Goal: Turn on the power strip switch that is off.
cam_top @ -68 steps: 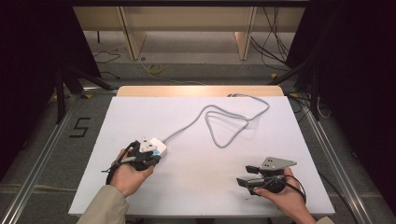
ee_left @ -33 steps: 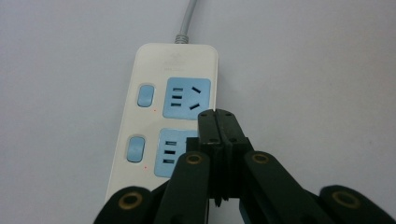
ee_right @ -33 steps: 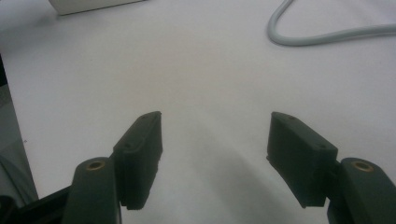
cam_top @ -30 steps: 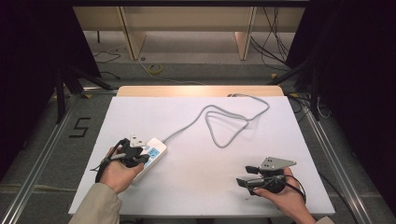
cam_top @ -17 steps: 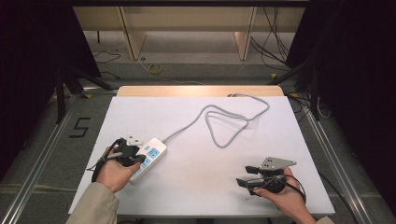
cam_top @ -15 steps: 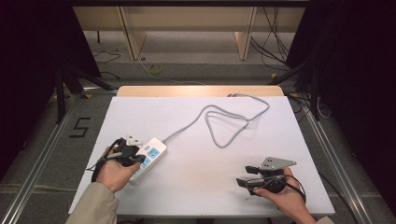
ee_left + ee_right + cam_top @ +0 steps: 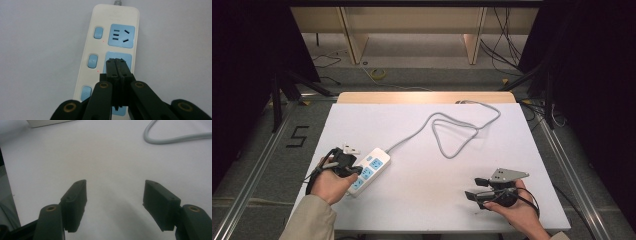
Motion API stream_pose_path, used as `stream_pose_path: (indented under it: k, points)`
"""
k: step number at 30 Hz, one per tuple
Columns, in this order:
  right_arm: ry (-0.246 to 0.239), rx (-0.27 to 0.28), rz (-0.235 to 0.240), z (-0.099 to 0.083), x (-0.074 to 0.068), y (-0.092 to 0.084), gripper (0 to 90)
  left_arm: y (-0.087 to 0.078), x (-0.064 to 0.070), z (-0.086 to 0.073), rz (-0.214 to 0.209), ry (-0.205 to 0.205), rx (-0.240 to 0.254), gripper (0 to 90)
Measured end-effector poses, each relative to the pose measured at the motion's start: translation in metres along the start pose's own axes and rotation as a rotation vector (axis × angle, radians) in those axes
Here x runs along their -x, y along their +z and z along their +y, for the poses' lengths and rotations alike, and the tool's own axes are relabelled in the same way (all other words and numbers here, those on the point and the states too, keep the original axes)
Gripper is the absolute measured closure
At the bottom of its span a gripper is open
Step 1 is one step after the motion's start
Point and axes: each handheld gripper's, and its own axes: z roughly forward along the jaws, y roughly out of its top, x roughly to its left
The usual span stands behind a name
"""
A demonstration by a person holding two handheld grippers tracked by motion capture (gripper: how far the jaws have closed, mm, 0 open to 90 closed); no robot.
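Here the left tool (image 7: 117,65) is seen clenched empty over the white three-socket plastic power strip's (image 7: 110,47) middle blue socket (image 7: 119,60); the right tool (image 7: 115,195) is seen released.

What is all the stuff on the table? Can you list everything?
Power strip: one, white with blue sockets and switches, left front of the table.
Cord: one, grey, looping from the strip toward the table's far edge.
Table: one, white top.
Left gripper: one, black, fingers shut, tips over the strip's middle socket.
Right gripper: one, black, fingers apart over bare table, right front.
Hands: two, one holding each gripper.
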Motion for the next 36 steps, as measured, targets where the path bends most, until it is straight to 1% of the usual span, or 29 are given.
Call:
stream_pose_path:
  k: [1,7,16,28,36]
  points:
    - [0.0,0.0,0.0,0.0,0.0,0.0,36.4,0.0,-0.001,0.0,0.004,0.004,-0.004,89.6]
    - [-0.002,0.001,0.0,0.0,0.0,0.0,36.4,0.001,-0.006,-0.002,0.016,-0.003,-0.021,89.6]
    - [-0.003,0.001,0.001,0.0,0.0,0.0,36.4,0.001,-0.012,-0.004,0.03,-0.017,-0.027,89.6]
    - [-0.004,0.0,0.003,0.0,0.0,0.0,36.4,0.004,-0.019,-0.007,0.038,-0.036,-0.051,89.7]
    - [-0.004,0.0,0.003,0.0,0.0,0.0,36.4,0.006,-0.022,-0.009,0.041,-0.042,-0.064,89.7]
